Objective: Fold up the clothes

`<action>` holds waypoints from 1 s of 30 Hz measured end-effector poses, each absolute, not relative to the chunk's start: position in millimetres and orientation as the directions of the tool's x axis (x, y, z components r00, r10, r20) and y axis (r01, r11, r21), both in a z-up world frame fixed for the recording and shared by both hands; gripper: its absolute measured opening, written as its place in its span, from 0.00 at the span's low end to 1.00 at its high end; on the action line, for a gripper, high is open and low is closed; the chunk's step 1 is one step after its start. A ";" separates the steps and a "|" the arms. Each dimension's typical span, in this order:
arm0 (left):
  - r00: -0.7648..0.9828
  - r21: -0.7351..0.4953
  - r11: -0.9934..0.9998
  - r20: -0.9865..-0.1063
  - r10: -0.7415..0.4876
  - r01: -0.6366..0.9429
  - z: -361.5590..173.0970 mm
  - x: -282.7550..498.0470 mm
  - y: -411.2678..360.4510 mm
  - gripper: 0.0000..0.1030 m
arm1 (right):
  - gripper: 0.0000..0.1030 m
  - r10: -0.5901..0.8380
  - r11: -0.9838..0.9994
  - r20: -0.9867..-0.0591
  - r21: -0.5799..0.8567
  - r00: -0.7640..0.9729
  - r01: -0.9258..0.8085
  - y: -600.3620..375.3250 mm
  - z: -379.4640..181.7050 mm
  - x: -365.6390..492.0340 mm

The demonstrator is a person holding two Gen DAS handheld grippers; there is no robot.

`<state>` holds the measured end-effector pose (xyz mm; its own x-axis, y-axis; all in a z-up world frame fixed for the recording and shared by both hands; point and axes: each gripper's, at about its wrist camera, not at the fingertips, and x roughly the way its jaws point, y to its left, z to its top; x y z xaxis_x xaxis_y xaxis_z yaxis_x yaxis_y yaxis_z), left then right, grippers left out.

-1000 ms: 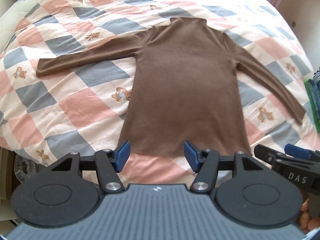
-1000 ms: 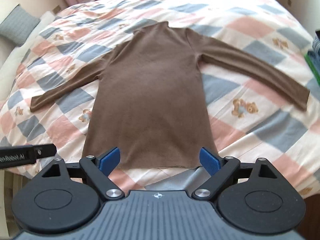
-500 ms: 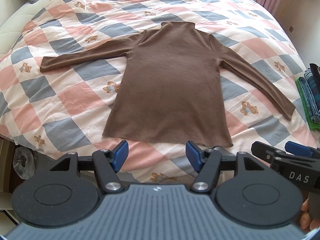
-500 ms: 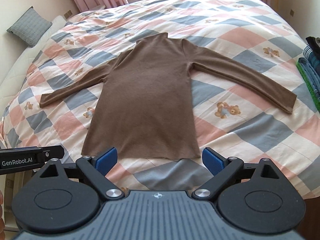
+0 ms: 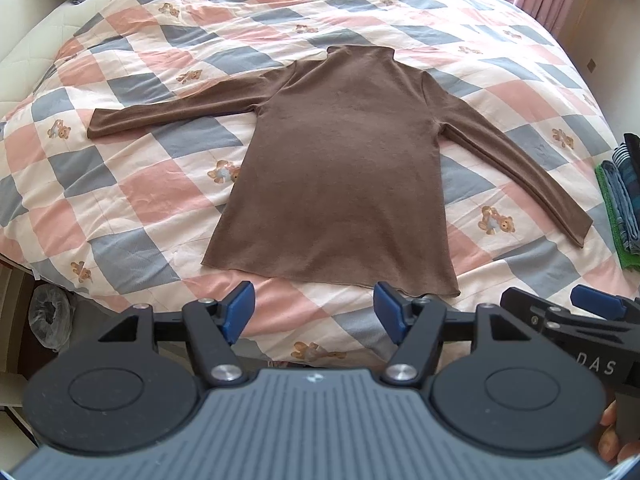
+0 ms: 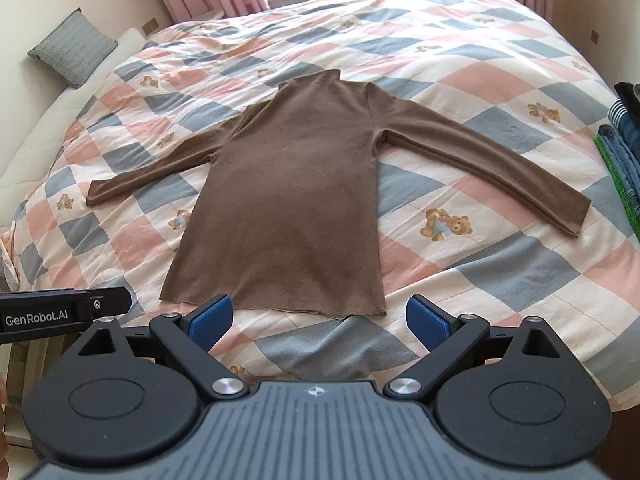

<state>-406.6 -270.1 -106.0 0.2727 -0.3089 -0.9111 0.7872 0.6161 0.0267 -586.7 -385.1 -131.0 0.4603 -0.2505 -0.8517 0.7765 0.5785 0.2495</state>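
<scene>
A brown long-sleeved turtleneck sweater (image 5: 340, 168) (image 6: 288, 200) lies flat on the checked quilt, collar at the far end and both sleeves spread outward. Its hem faces me, near the bed's front edge. My left gripper (image 5: 315, 314) hovers just short of the hem, open, with nothing between its blue pads (image 5: 239, 312). My right gripper (image 6: 319, 320) is open wide over the hem's right half, also with nothing in it. The left pad (image 6: 210, 318) overlaps the hem line in the picture; touch cannot be told. Each gripper shows at the edge of the other's view.
The quilt (image 5: 132, 184) of pink, grey and white squares covers a large bed. A stack of folded clothes (image 5: 620, 200) (image 6: 624, 140) sits at the bed's right edge. A grey pillow (image 6: 74, 46) lies at the far left. A plastic bag (image 5: 50, 316) is on the floor at left.
Both grippers have drawn back from the sweater, so the hem now lies farther ahead and more of the bed shows. Both sets of jaws stand slightly wider.
</scene>
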 end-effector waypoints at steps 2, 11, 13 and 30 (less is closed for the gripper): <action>0.266 0.026 0.615 -0.915 -0.302 0.788 -109.0 -400.4 -274.0 0.61 | 0.93 -0.244 0.577 -0.856 0.249 0.455 0.778 -388.1 -132.8 -583.3; 0.154 -0.075 0.606 -0.936 -0.316 0.792 -138.6 -334.2 -306.1 0.62 | 0.94 -0.220 0.540 -0.887 0.237 0.407 0.808 -412.7 -150.8 -550.0; 0.090 -0.153 0.634 -0.938 -0.334 0.758 -153.4 -299.7 -310.4 0.62 | 0.94 -0.211 0.525 -0.898 0.229 0.386 0.820 -422.6 -158.3 -537.4; 0.261 -0.474 0.879 -0.857 -0.444 -0.062 -306.1 102.1 -228.9 0.60 | 0.94 -0.012 0.514 -0.986 0.135 0.165 0.847 -481.1 -259.8 -345.1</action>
